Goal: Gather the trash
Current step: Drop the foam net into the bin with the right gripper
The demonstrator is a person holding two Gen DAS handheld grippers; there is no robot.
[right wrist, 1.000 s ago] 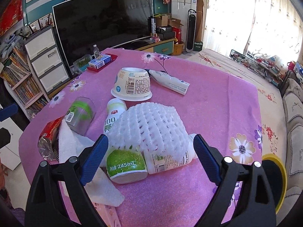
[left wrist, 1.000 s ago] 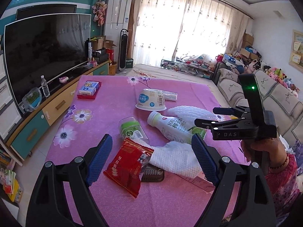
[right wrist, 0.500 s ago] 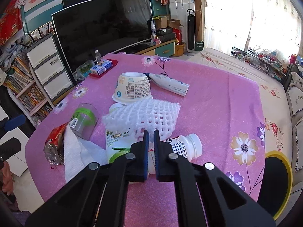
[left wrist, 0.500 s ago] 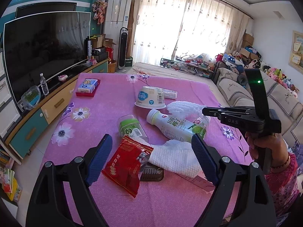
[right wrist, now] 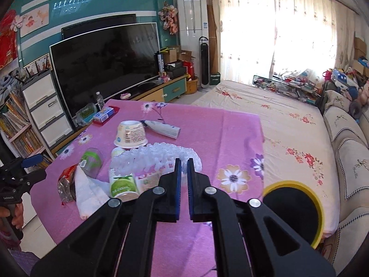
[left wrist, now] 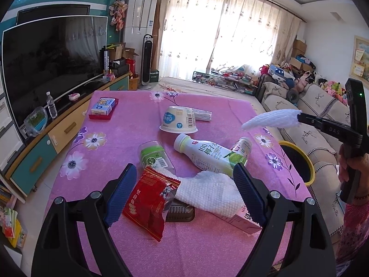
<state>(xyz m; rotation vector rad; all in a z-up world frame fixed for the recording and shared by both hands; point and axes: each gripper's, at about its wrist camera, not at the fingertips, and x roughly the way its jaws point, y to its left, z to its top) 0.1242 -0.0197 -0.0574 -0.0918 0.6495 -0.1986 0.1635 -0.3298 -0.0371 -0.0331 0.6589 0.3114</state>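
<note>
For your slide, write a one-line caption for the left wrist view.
Right tool lifts white foam net above the pink table; left tool hovers open over red snack packet.

A tabletop (left wrist: 115, 152) under a pink flowered cloth carries an upturned paper cup (left wrist: 178, 121), a tube (left wrist: 203, 115) behind it, a toppled white bottle (left wrist: 203, 154), a clear jar (left wrist: 155, 158), a red snack packet (left wrist: 151, 200), a white towel (left wrist: 207, 192), and a boxed red tray (left wrist: 103, 108).

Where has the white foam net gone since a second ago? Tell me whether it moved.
Yes. The foam net has left the bottles, lifted rightward toward the yellow-rimmed bin, pinched in the right gripper.
</note>
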